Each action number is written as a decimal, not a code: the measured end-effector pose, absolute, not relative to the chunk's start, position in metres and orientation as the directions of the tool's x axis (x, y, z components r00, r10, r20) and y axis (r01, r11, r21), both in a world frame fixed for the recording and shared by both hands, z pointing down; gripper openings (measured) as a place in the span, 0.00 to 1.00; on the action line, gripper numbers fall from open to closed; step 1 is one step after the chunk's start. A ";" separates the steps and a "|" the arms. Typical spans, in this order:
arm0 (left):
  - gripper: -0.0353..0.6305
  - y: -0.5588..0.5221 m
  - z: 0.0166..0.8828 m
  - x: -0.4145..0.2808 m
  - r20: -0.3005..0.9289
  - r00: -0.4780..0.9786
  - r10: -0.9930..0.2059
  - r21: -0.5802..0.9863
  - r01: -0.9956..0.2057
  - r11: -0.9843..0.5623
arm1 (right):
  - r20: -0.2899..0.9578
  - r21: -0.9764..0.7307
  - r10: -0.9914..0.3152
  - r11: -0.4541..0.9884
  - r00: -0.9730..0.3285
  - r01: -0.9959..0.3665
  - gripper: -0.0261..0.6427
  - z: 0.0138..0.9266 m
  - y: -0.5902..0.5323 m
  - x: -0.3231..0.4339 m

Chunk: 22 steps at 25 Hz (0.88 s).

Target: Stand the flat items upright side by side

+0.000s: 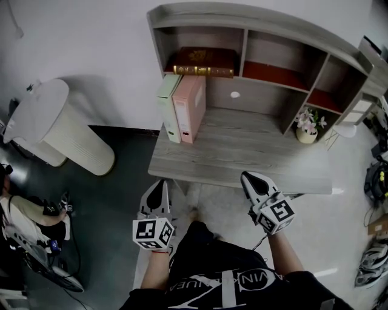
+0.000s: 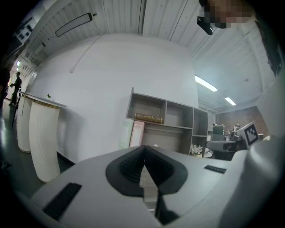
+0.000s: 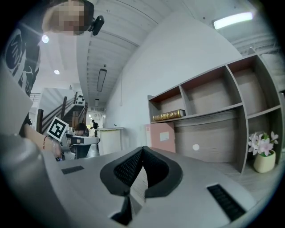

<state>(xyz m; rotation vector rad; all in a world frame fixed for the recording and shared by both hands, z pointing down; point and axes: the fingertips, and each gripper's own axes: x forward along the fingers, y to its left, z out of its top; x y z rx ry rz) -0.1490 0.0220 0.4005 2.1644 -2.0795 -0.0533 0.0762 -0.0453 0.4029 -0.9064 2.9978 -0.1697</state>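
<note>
Binders (image 1: 189,109) upright on desk (image 1: 254,158) (left end)

Head view looks steeply down on desk (image 1: 254,151); both gripper views level, facing same shelf unit (image 2: 178,116).

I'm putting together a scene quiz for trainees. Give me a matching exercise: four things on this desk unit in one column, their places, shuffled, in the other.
Things:
1. green binder
2. pink binder
3. brown book
4. flower pot

Places:
A. lying flat in the top left compartment of the shelf unit
B. upright at the left edge of the desk
C. on the desk's right side, under the shelves
D. upright, just right of the other binder

Pairs: 1-B, 2-D, 3-A, 4-C
</note>
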 end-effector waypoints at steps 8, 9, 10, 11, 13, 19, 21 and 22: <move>0.06 0.030 0.384 -0.148 0.015 0.029 -0.999 0.129 -0.991 -0.027 | -0.013 -0.099 -0.548 0.833 -0.836 -0.545 0.05 0.390 -0.043 0.078; 0.06 0.031 0.383 -0.147 0.013 0.027 -1.000 0.128 -0.991 -0.025 | -0.022 -0.101 -0.549 0.833 -0.836 -0.544 0.05 0.388 -0.042 0.079; 0.06 0.031 0.382 -0.147 0.012 0.025 -1.000 0.127 -0.992 -0.023 | -0.026 -0.101 -0.550 0.832 -0.835 -0.545 0.05 0.387 -0.042 0.080; 0.06 0.032 0.381 -0.146 0.009 0.023 -1.000 0.125 -0.992 -0.022 | -0.023 -0.100 -0.552 0.831 -0.833 -0.548 0.05 0.387 -0.043 0.081; 0.06 0.032 0.377 -0.145 0.000 0.021 -1.000 0.120 -0.993 -0.021 | -0.004 -0.089 -0.560 0.825 -0.828 -0.558 0.05 0.390 -0.045 0.084; 0.06 0.032 0.369 -0.143 -0.016 0.019 -1.000 0.108 -0.994 -0.021 | 0.001 -0.078 -0.562 0.824 -0.827 -0.561 0.05 0.387 -0.045 0.086; 0.06 0.032 0.370 -0.142 -0.013 0.019 -1.000 0.109 -0.994 -0.020 | -0.003 -0.080 -0.559 0.827 -0.829 -0.557 0.05 0.387 -0.044 0.086; 0.06 0.032 0.371 -0.141 -0.011 0.019 -1.000 0.109 -0.994 -0.020 | -0.003 -0.082 -0.558 0.828 -0.830 -0.555 0.05 0.388 -0.044 0.087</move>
